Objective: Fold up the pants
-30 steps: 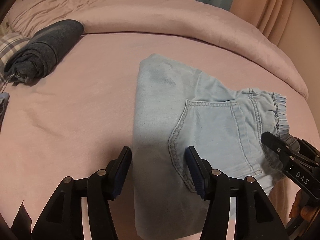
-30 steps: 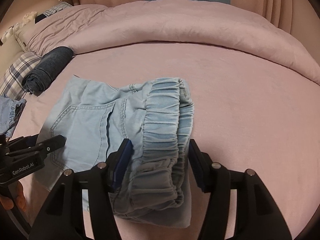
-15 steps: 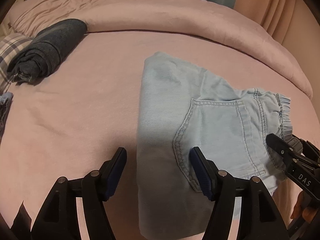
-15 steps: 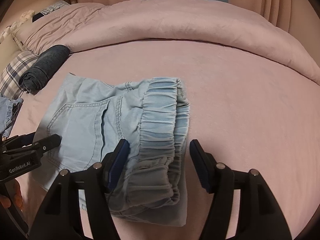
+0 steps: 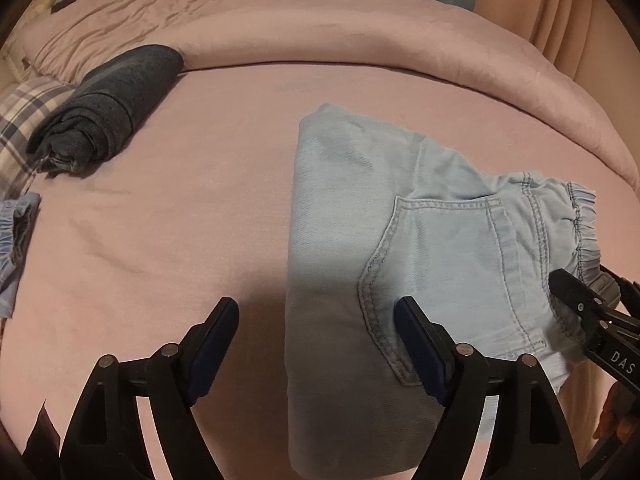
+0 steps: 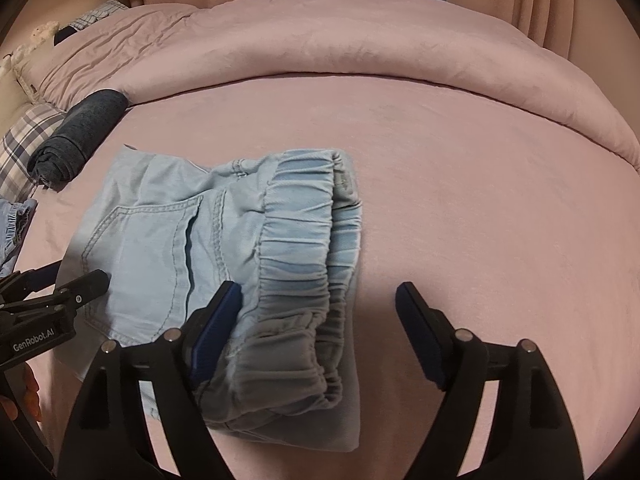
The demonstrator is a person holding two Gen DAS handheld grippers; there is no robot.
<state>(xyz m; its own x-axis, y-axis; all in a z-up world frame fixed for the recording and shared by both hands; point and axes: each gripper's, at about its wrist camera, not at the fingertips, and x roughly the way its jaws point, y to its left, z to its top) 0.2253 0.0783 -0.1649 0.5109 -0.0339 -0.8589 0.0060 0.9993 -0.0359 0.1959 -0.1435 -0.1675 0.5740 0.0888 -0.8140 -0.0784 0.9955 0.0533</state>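
Note:
Light blue denim pants (image 5: 420, 248) lie folded into a compact stack on the pink bed, back pocket up, elastic waistband (image 6: 304, 248) at the right end. My left gripper (image 5: 316, 332) is open and empty, above the folded left edge of the pants. My right gripper (image 6: 318, 320) is open and empty, above the waistband end; its left finger (image 6: 216, 320) overlaps the cloth in view. Each gripper shows in the other's view: the right one (image 5: 588, 312) at the right edge, the left one (image 6: 52, 300) at the left edge.
A rolled dark grey garment (image 5: 108, 108) lies at the back left next to a plaid pillow (image 5: 24, 120). Another light blue garment (image 5: 16, 240) sits at the left edge. A bunched pink duvet (image 6: 320, 48) runs along the far side, curtains behind.
Both grippers have opened wider and drawn back a little from the pants. The pants have stayed still on the bed.

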